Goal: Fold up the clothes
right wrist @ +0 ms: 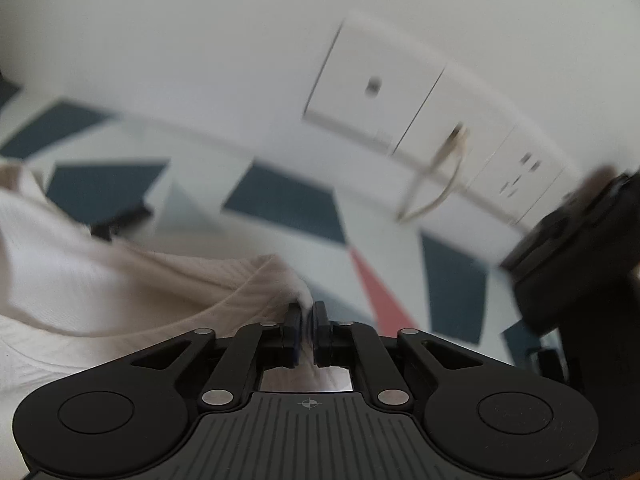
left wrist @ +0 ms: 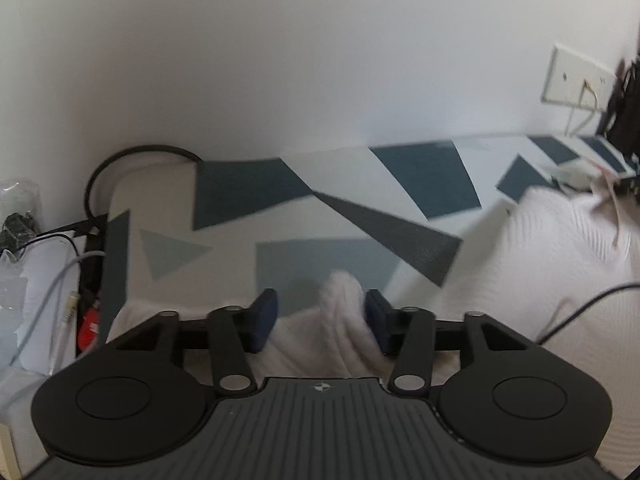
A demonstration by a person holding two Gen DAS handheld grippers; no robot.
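Nearest the lens, the right gripper [right wrist: 306,326] pinches a white garment [right wrist: 120,280] edge to carry a fold over the patterned sheet [right wrist: 288,204], while the left gripper [left wrist: 320,320], jaws apart, straddles a cloth ridge unpinched.

The right gripper [right wrist: 307,320] pinches a fold of the cream ribbed garment [right wrist: 100,276], its jaws nearly closed on it. Behind lies a patterned cloth [right wrist: 288,204] (blue, grey and pink shapes) and what seems a blurred wall socket panel [right wrist: 404,108].
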